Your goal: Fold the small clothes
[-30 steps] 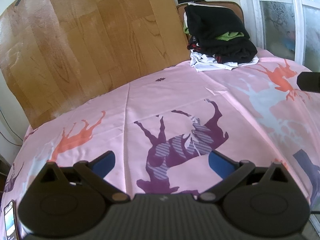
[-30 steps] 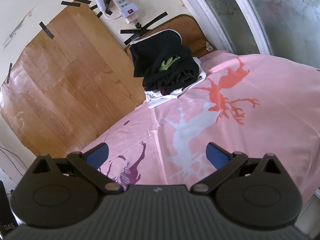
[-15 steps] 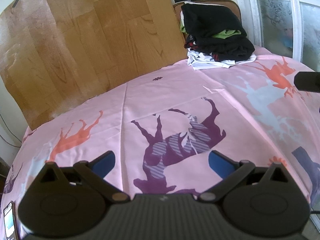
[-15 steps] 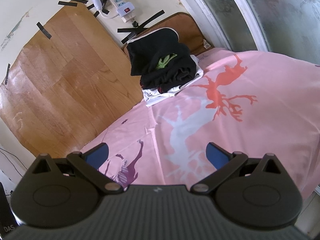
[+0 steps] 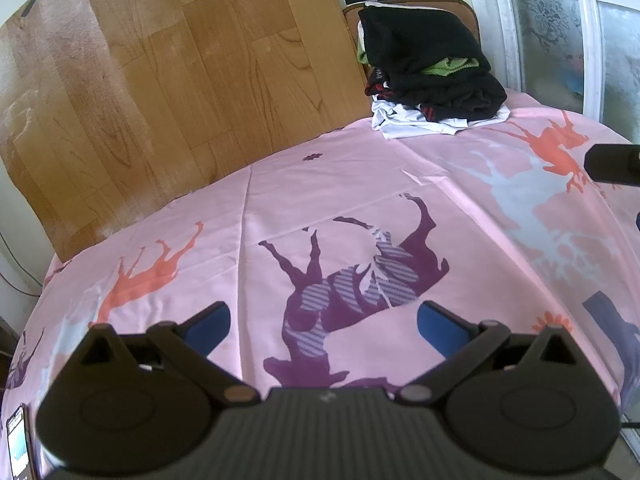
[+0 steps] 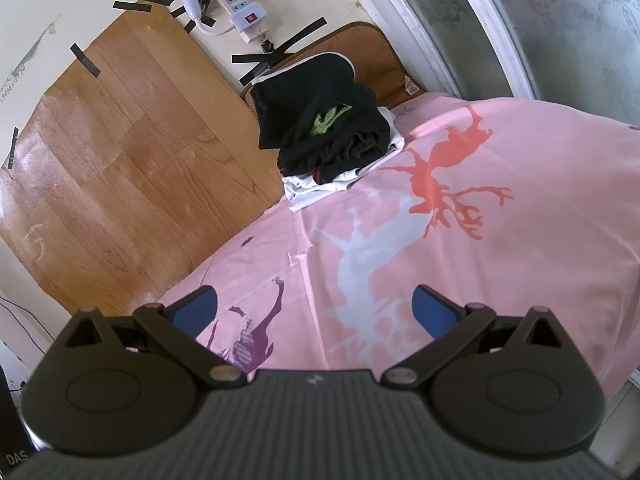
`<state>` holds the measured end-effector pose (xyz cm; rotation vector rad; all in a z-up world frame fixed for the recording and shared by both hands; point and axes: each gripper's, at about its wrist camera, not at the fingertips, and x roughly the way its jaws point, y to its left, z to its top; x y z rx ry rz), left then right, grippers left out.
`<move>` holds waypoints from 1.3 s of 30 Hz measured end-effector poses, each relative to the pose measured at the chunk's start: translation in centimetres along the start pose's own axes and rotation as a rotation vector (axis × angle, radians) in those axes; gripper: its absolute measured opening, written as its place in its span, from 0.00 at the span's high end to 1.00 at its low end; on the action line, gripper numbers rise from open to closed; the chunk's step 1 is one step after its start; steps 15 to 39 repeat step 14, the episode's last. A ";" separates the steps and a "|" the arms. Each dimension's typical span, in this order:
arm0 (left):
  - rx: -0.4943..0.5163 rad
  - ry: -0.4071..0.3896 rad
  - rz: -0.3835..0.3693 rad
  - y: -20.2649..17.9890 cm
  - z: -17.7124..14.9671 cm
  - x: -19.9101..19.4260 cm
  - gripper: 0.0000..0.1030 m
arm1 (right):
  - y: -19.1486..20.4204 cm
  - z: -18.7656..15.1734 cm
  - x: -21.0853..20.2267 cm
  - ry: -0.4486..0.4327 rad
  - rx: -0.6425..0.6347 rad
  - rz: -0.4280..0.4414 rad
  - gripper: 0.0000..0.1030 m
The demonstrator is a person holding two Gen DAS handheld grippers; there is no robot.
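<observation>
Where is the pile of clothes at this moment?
The pile of clothes sits at the far right corner of the pink sheet, against the brown board near the window; in the right wrist view it lies centre top.

Left gripper (image 5: 322,322): jaws spread wide, blue pads (image 5: 208,326) well apart, nothing between them. Held above the near edge of the surface, tilted down and forward.

Right gripper (image 6: 314,312): jaws likewise spread wide and empty, blue pads (image 6: 434,314) visible on both fingers. Held above the near right part of the surface (its dark tip shows at the right edge of the left wrist view).
</observation>
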<state>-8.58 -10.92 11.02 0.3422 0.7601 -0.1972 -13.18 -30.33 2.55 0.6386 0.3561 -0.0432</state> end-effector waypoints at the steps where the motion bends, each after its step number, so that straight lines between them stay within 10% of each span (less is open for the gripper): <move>1: -0.001 0.001 -0.001 0.0 0.0 0.0 0.00 | 0.0 0.0 0.0 0.001 0.001 0.000 0.00; 39: -0.053 -0.016 -0.085 1.3 0.1 0.0 0.00 | 0.7 0.0 -0.1 -0.016 -0.045 -0.007 0.00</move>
